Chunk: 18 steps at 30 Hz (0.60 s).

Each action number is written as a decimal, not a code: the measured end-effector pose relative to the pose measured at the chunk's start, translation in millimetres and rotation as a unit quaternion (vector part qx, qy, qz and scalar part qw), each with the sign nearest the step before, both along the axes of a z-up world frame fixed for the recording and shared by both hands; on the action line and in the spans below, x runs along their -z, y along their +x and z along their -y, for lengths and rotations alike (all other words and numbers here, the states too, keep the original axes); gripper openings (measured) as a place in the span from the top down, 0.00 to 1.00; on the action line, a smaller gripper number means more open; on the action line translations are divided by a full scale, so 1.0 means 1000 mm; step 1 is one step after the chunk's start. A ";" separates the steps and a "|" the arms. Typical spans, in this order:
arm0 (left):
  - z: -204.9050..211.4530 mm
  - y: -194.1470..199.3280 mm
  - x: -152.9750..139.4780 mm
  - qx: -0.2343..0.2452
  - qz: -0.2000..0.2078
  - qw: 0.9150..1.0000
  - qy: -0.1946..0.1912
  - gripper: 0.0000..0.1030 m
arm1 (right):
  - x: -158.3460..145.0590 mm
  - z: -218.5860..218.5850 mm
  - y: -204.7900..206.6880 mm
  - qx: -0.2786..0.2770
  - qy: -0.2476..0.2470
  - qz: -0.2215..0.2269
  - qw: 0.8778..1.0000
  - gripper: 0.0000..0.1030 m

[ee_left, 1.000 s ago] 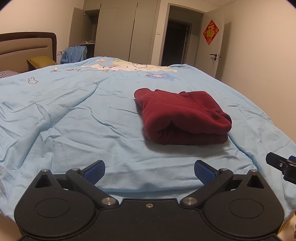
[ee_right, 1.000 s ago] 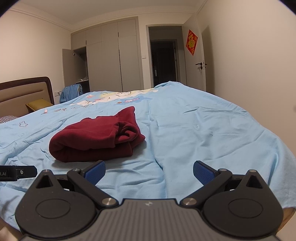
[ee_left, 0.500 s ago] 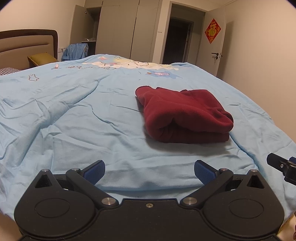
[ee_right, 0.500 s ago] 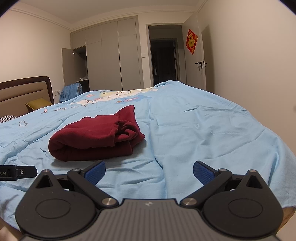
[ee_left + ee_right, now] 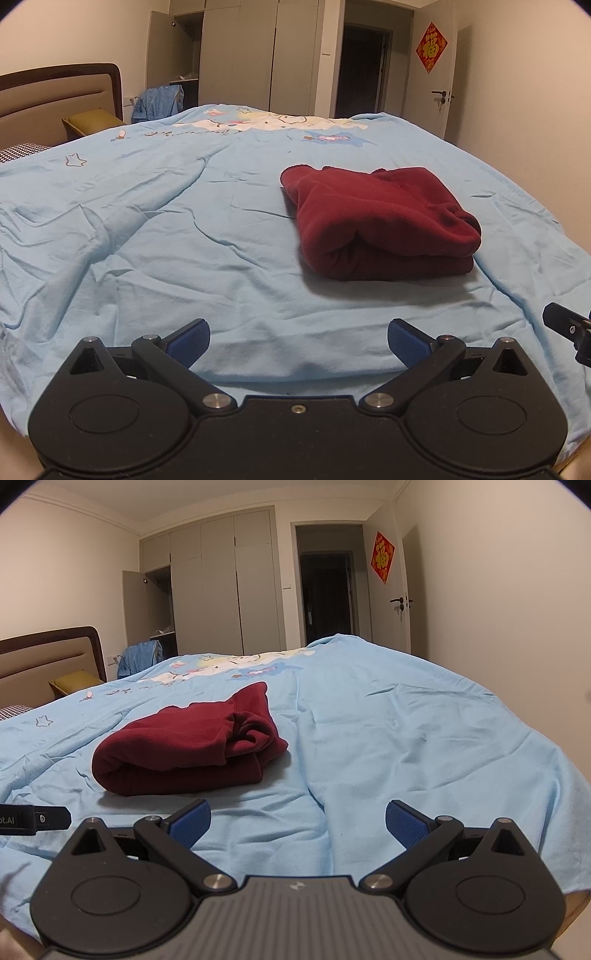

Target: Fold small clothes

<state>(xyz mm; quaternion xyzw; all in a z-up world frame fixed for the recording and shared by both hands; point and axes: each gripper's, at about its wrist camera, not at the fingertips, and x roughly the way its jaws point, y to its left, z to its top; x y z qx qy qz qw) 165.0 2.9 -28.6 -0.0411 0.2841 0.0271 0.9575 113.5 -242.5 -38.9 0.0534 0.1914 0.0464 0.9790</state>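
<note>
1. left wrist view: left tongs [image 5: 298, 338] spread wide, blue pads [image 5: 188, 336] well apart, nothing between them. they hang over the near edge of the bed [image 5: 155, 236], which has a light blue cover.
2. same view: dark red garment [image 5: 376, 221] lies folded into a thick bundle on the cover, ahead and right of centre, apart from the tongs. rounded fold faces the camera, loose edges toward the far side.
3. same view: black tip of the right tongs [image 5: 569, 326] pokes in at the right edge, beside the bed corner, not touching the garment.
4. same view, background: headboard [image 5: 55, 96] at left, grey wardrobe [image 5: 240, 55] with one door open, dark doorway [image 5: 360, 70], red diamond decoration [image 5: 431, 47] on the white door.
5. right wrist view: right tongs [image 5: 297, 818] also spread wide, pads [image 5: 404, 821] empty, over the near edge of the bed [image 5: 406, 738].
6. same view: folded garment [image 5: 188, 742] sits ahead and left, on the cover, clear of both pads. rolled opening faces right.
7. same view: black finger of the left tongs [image 5: 35, 818] enters from the left edge, low, just short of the garment; contact not visible.
</note>
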 end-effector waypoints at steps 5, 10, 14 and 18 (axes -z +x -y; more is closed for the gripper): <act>0.001 0.002 0.000 0.003 -0.002 1.000 0.000 0.01 | 0.001 0.000 0.003 -0.001 -0.001 -0.005 1.000 0.00; 0.000 0.005 0.001 0.001 -0.005 1.000 -0.004 0.01 | 0.003 0.000 0.004 -0.001 -0.001 -0.009 1.000 0.00; 0.000 0.007 0.002 -0.001 -0.010 1.000 -0.005 0.01 | 0.004 0.000 0.006 -0.002 -0.001 -0.013 1.000 0.00; 0.000 0.009 0.004 -0.001 -0.015 1.000 -0.006 0.01 | 0.006 0.000 0.008 -0.002 0.001 -0.017 1.000 0.00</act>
